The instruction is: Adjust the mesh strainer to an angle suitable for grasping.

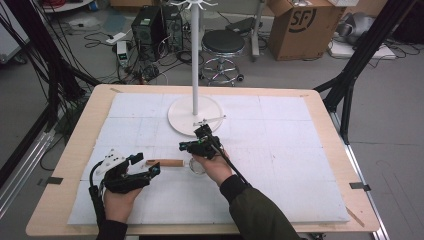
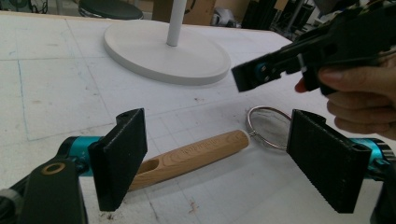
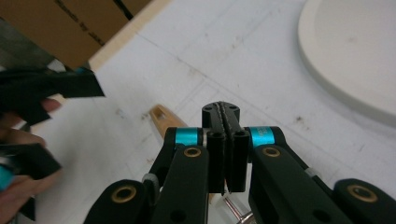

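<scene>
A small strainer lies on the white board, its wooden handle (image 1: 170, 163) pointing left and its wire ring (image 1: 196, 167) to the right. My left gripper (image 1: 146, 164) is open, one jaw on each side of the handle (image 2: 187, 158), not touching it, with the ring (image 2: 267, 125) just beyond. My right gripper (image 1: 185, 146) hovers above the ring end, shut with nothing between its jaws (image 3: 226, 111). It also hangs in the upper right of the left gripper view (image 2: 245, 77). In the right gripper view the handle's slotted end (image 3: 162, 119) shows behind the jaws.
A white stand with a round base (image 1: 195, 117) rises at the middle back of the board, and a small metal piece (image 1: 210, 120) lies on the base. The wooden table edge (image 1: 80, 150) frames the board. A stool, a cardboard box and cables are on the floor beyond.
</scene>
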`<state>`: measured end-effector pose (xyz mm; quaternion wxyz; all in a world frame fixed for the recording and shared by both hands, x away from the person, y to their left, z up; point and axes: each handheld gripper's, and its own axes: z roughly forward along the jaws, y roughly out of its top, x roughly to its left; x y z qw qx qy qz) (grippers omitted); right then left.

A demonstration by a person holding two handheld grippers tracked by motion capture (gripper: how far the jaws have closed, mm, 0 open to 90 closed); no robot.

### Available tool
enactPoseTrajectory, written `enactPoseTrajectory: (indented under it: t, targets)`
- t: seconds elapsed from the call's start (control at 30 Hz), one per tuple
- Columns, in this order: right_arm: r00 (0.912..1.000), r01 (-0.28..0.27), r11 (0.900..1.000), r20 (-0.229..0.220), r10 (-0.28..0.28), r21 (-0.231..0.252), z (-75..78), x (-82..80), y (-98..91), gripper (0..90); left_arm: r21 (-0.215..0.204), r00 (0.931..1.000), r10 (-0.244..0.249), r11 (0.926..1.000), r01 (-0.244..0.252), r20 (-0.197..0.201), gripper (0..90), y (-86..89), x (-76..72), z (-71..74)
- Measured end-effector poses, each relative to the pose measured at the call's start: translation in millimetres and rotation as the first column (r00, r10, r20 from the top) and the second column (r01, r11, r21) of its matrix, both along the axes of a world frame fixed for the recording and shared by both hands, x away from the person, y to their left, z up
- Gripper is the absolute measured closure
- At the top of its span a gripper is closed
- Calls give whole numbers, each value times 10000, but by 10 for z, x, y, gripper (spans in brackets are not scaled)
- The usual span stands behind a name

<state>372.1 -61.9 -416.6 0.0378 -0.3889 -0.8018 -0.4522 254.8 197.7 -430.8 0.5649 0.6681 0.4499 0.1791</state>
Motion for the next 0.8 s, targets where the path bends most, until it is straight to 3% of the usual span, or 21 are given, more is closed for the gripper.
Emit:
enactPoseTrajectory:
  t: [0.1,0.2,0.4,0.6,0.73,0.8]
  targets:
    - [9998,-34,9996,-174,29,-292,-62,5,32,894,-4,10000,-38,10000,38,19,207,1,-3,1]
    - [9999,-137,9987,6,137,-498,-86,-12,67,894,-47,10000,-47,10000,47,44,207,5,-6,3]
    - [9993,-78,9965,-377,47,-831,-169,34,59,894,-37,10000,-45,10000,45,23,208,8,-9,5]
    - [9970,-355,9903,-729,259,-1344,-250,14,104,894,-54,10000,-38,10000,38,20,208,8,-7,3]
    - [9985,-261,9886,-507,187,-1485,-279,-4,78,894,-28,10000,-63,10000,63,28,209,7,-7,2]
    - [9979,-323,9854,-608,224,-1670,-302,-23,44,895,-48,10000,-61,10000,62,29,209,5,-5,0]
